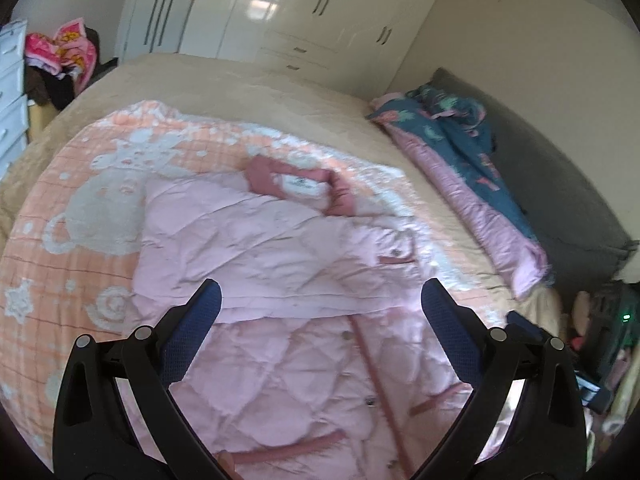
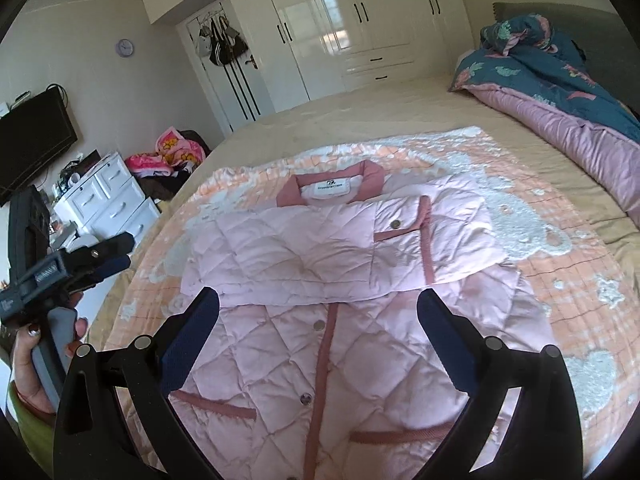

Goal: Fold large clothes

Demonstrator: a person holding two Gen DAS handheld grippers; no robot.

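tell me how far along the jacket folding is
Done: both sleeves of the pink quilted jacket are folded across its chest, and it lies flat on the peach blanket. In hand: nothing; the left gripper and right gripper hover with jaws open. Left: folding the lower half up toward the collar.

— What do the tools look like?

— Each black plastic two-finger gripper [image 1: 320,300] [image 2: 318,306] has 2 fingers faced with dark blue textured pads [image 2: 188,344], on black linkages with round silver pins.

— And the person?

— A hand [image 2: 32,364] with dark glittery nail polish, a yellow-green sleeve cuff [image 2: 34,436], around a grey handle.
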